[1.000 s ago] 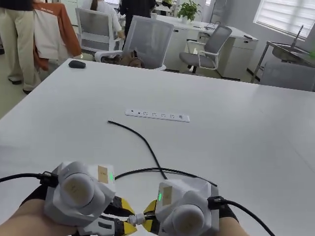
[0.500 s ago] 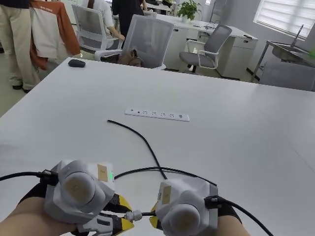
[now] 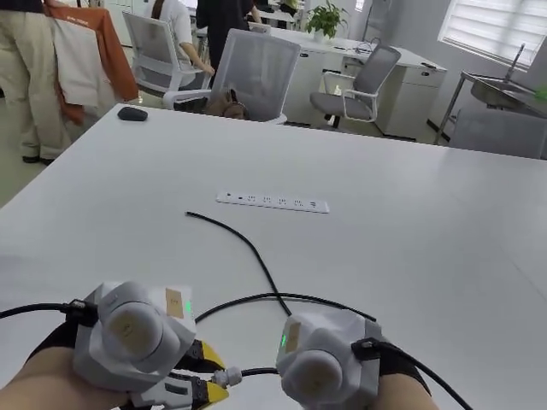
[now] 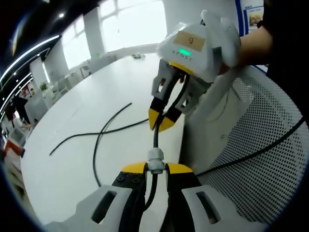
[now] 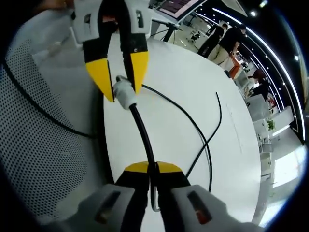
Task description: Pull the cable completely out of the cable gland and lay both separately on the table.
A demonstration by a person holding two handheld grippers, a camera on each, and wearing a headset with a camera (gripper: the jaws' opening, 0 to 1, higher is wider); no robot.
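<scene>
Left tongs (image 4: 155, 168) are clamped tight on the little white cable gland (image 4: 156, 159), and the right tongs (image 5: 151, 169) are pinched shut on the black cable (image 5: 140, 130) just beside it, with a short bare stretch of cable between the two. Both are held up by the near edge of the white worktop (image 3: 385, 213). Rest of the cable loops and trails across the worktop, its loose end near a white power strip (image 3: 272, 201). Cable's still threaded through the gland, so not separated yet.
</scene>
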